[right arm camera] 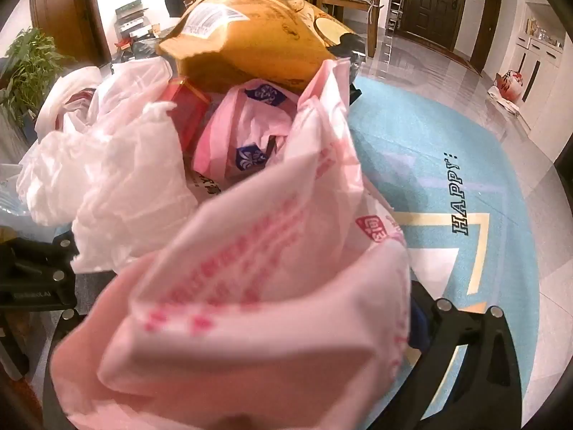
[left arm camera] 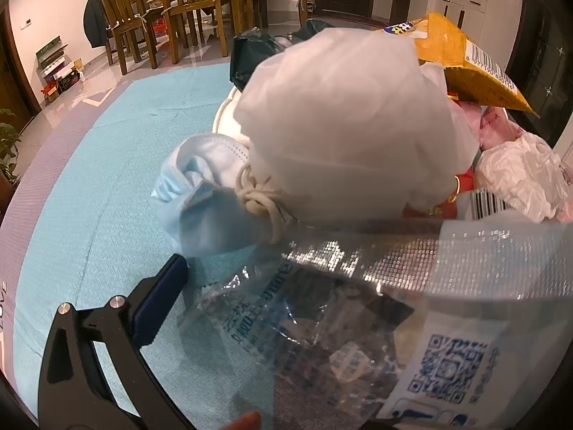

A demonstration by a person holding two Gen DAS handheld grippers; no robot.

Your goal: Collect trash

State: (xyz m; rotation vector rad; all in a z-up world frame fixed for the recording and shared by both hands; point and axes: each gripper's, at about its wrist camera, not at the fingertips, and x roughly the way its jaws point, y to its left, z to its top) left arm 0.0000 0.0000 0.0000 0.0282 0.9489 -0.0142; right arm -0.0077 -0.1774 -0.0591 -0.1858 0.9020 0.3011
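Observation:
A heap of trash fills a white bin (left arm camera: pixel 224 114) on a blue rug. In the left wrist view I see a white plastic bag (left arm camera: pixel 343 118), a blue face mask (left arm camera: pixel 200 193), a yellow snack packet (left arm camera: pixel 465 61) and crumpled white paper (left arm camera: pixel 519 175). My left gripper (left arm camera: pixel 286 322) holds a clear printed wrapper (left arm camera: pixel 358 322); only its left finger (left arm camera: pixel 157 304) shows. My right gripper (right arm camera: pixel 250 340) is shut on a pink plastic bag (right arm camera: pixel 258 286) that hides its fingers. Beyond it lie white bags (right arm camera: pixel 107 179), a red box (right arm camera: pixel 189 111) and the yellow packet (right arm camera: pixel 258 46).
The round blue rug (right arm camera: pixel 447 150) lies on a glossy tile floor. A wooden dining table and chairs (left arm camera: pixel 172 7) stand behind the bin. Boxes (left arm camera: pixel 57 68) sit by the left wall, a potted plant (right arm camera: pixel 28 68) at the left, white cabinets (right arm camera: pixel 537 53) at the right.

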